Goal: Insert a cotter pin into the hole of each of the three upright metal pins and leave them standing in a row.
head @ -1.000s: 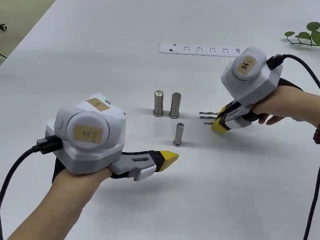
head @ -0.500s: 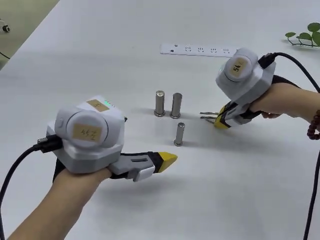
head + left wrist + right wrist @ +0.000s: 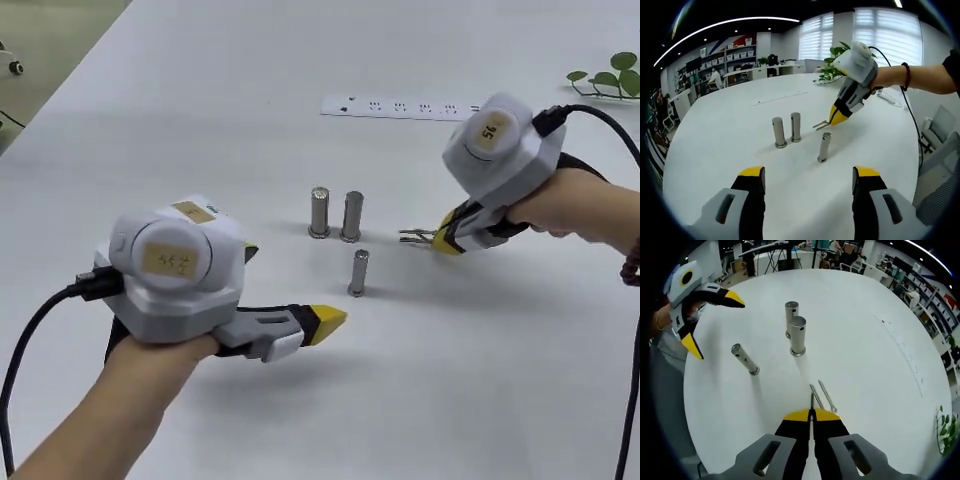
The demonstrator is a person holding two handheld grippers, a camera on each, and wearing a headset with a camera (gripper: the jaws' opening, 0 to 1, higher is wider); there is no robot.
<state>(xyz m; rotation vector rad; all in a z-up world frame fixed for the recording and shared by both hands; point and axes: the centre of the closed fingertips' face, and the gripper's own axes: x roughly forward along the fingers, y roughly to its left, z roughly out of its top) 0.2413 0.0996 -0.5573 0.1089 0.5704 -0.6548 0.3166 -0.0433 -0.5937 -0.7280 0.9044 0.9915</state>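
Three upright metal pins stand mid-table: two side by side (image 3: 320, 212) (image 3: 352, 216) and a shorter-looking one (image 3: 358, 272) in front; they also show in the left gripper view (image 3: 779, 132) (image 3: 796, 127) (image 3: 824, 147). Thin cotter pins (image 3: 415, 237) lie just right of them. My right gripper (image 3: 441, 244) is low at those cotter pins, jaws shut on one cotter pin (image 3: 811, 401), with two more (image 3: 827, 395) lying beside it. My left gripper (image 3: 809, 175) is open and holds nothing, down and to the left of the front pin in the head view.
A white power strip (image 3: 400, 106) lies at the far side of the white table (image 3: 200, 120). A green plant (image 3: 605, 72) sits at the far right corner. Black cables trail from both grippers. Office desks and shelves stand beyond the table.
The right gripper has rolled slightly and stayed at the cotter pins. The left gripper and the three metal pins have not moved; the head camera has shifted a little.
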